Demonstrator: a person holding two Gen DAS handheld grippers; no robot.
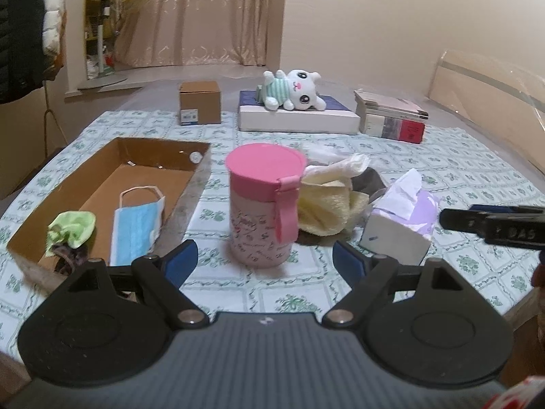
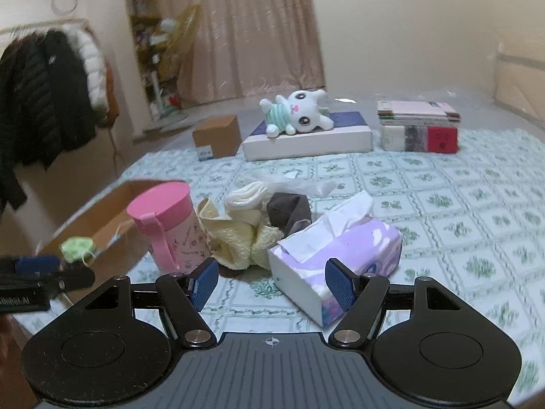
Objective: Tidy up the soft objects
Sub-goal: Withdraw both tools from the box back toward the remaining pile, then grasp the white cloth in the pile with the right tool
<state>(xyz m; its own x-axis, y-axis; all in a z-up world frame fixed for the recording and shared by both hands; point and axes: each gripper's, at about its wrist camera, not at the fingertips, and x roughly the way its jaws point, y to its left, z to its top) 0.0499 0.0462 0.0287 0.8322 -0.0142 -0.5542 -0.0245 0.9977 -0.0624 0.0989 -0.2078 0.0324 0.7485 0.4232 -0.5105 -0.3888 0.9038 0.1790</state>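
Cardboard tray (image 1: 102, 184), matt brown, at tablecloth's (image 1: 306, 293) left edge; cloth printed, smooth. Yellow towel (image 1: 323, 208) fluffy terry. Pink cup (image 1: 262, 204) smooth plastic. Tissue pack (image 2: 340, 248) glossy film.

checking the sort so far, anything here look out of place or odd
The pink-lidded cup is the one hard thing standing among the soft items, between the cardboard tray and the yellow towel. The plush cat lies on its side on a flat box, away from the pile.

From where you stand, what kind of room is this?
Most likely a lived-in home, perhaps a bedroom: padded coats hang on a rail, a long curtain covers the far wall, and a plush toy lies on a table with a floral cloth.
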